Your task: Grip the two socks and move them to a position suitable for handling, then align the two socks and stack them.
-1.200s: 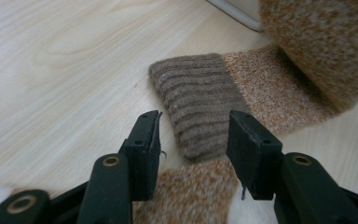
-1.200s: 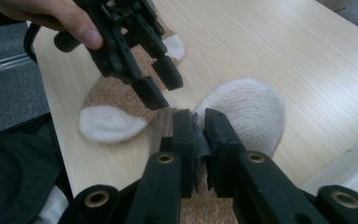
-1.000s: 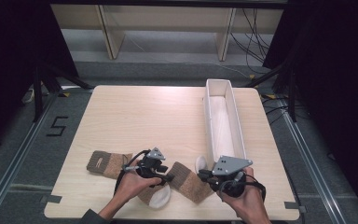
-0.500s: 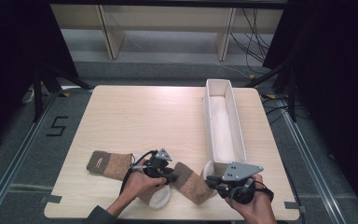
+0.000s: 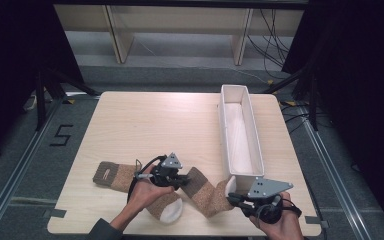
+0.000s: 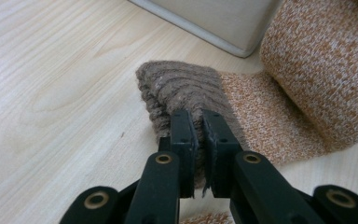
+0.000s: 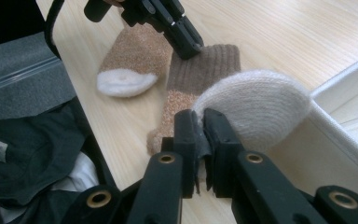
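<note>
my left tongs [image 6: 198, 140] have just been closing and now pinch the sock's [image 5: 207, 192] brown cuff; my right tongs [image 7: 200, 135] clamp its white toe beside the tray [image 5: 240, 95]. next i should lift both ends together, level, keeping the sock taut, and clear the tray wall.

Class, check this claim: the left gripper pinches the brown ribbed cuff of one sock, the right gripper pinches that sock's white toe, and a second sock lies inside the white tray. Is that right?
One detail is wrong. The second sock lies on the table, not in the tray, as the high view shows. The rest holds: the left gripper pinches the cuff and the right gripper pinches the white toe.
</note>
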